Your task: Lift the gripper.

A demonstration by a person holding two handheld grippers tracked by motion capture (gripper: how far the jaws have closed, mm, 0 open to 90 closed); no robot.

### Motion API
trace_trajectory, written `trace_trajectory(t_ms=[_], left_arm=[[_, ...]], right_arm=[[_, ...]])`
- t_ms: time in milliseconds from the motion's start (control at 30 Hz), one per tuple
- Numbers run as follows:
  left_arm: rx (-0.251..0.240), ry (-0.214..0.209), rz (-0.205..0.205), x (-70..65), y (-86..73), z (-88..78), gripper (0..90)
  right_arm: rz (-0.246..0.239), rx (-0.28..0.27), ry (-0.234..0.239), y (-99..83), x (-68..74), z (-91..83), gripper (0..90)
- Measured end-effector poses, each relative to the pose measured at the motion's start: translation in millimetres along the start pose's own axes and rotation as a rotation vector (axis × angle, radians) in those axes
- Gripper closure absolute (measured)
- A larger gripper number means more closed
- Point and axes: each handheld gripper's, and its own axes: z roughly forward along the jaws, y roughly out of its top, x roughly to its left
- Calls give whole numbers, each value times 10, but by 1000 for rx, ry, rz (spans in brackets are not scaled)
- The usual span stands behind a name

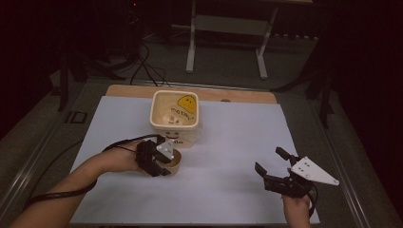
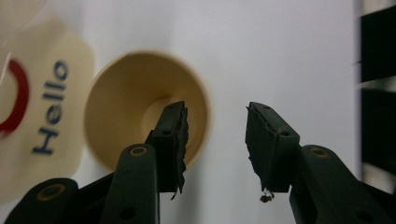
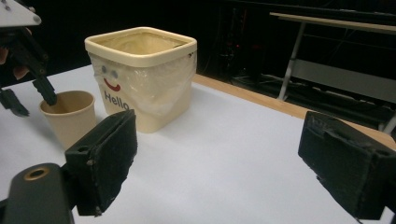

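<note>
As left gripper (image 1: 164, 167) straddles cup rim (image 1: 176, 153), right gripper (image 1: 270, 164) wide.

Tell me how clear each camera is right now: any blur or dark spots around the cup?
High view: dim, room beyond the table nearly black, paper cup partly hidden under the left gripper. Left gripper view: cup and bin soft, fingers sharper. Right gripper view: cup and bin clear, near fingers blurred.

A tan paper cup (image 1: 174, 160) stands upright and open-mouthed on the white tabletop, just in front of the cream square bin (image 1: 174, 115) marked "Hello".
</note>
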Motion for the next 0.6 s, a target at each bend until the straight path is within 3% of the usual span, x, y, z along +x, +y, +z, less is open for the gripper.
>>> trace_trajectory(t_ms=[133,433,600], left_arm=[[17,12,11,16,-17,48,666],[50,-24,55,36,0,168,758],[61,-9,78,45,17,191,851]], right_arm=[[-1,3,2,-2,1,5,116],[14,6,4,-4,-8,5,116],[9,10,2,-8,-9,9,116]])
